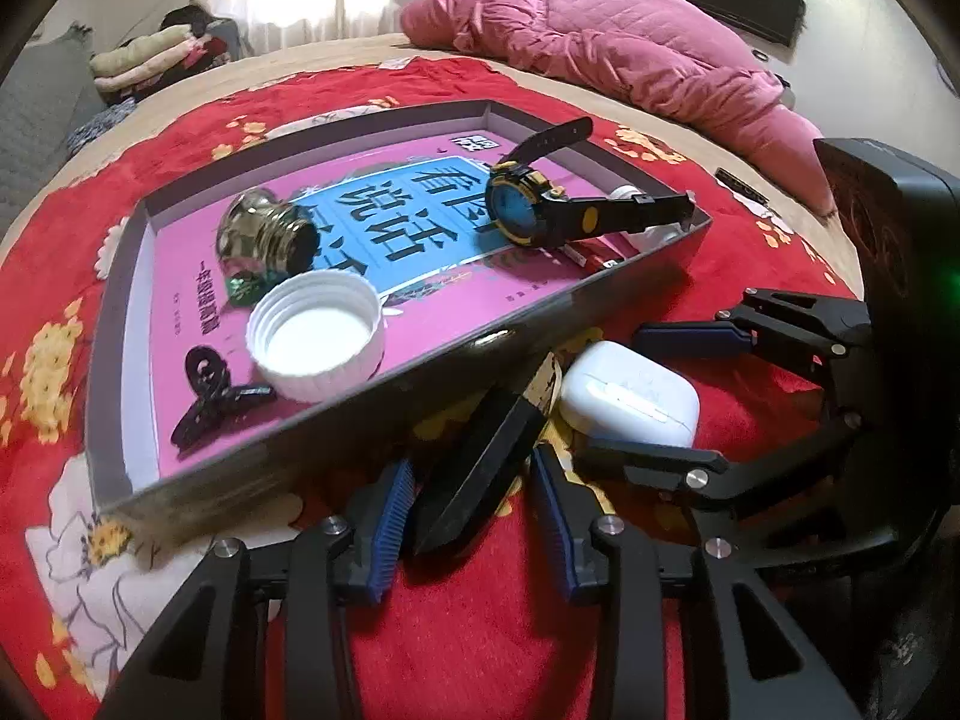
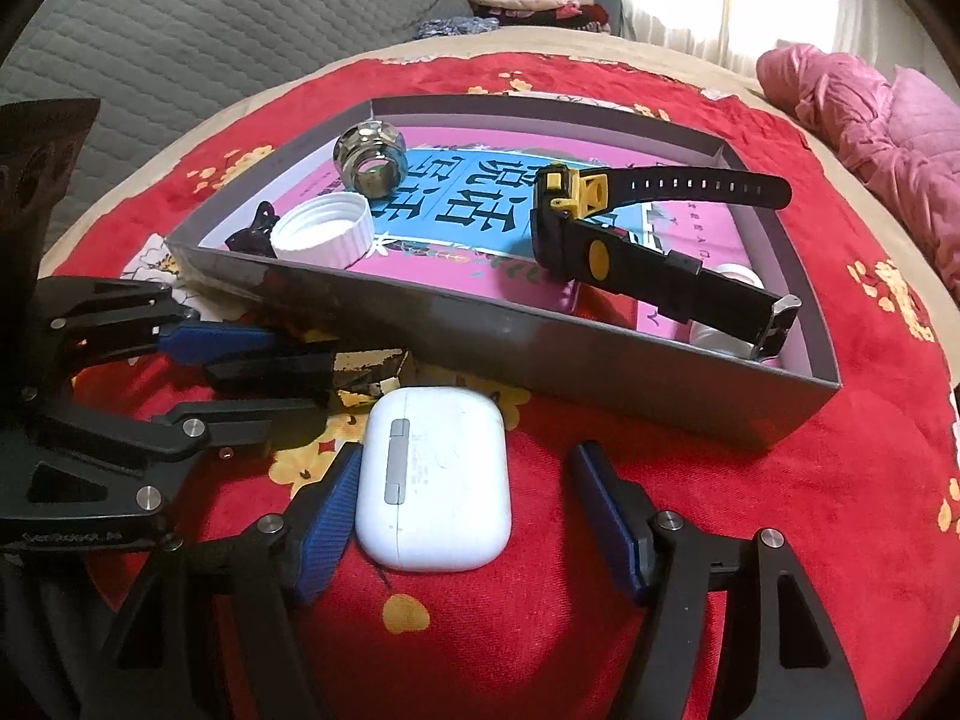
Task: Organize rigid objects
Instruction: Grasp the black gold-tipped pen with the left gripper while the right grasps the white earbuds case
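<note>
watch face [image 1: 510, 210] in left view, metal fitting's bore [image 2: 373, 173] in right

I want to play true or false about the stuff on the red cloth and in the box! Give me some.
1. The watch lies in the box. True.
2. The white earbud case is in the box. False: it lies on the red cloth, outside.
3. The white cap has its open side up. True.
4. The right gripper squeezes the earbud case. False: its fingers stand apart around it.
5. A black hair clip is in the box. True.
</note>
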A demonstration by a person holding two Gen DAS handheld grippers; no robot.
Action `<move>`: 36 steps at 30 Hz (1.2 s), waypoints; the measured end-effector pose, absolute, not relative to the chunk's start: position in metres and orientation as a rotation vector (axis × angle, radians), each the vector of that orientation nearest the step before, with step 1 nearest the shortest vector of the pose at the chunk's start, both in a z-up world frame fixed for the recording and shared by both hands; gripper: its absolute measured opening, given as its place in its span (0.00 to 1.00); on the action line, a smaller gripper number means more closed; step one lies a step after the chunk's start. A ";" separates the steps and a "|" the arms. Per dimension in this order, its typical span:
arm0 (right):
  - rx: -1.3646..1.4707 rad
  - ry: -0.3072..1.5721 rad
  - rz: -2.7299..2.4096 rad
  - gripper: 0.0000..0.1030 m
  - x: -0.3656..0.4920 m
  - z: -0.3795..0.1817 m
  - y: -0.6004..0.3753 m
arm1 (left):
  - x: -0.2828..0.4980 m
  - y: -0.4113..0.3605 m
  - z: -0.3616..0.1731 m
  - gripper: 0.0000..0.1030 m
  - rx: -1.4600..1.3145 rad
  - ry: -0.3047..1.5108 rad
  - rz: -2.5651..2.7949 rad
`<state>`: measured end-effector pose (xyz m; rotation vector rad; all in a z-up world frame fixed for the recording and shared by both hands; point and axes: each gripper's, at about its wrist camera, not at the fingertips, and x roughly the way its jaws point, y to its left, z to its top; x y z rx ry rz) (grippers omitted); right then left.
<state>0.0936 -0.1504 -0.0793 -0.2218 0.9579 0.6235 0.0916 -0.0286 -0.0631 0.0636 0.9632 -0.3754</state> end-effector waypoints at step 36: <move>-0.197 0.945 0.635 0.45 0.085 -0.076 -0.151 | 0.091 -0.036 -0.068 0.35 0.056 0.978 -0.334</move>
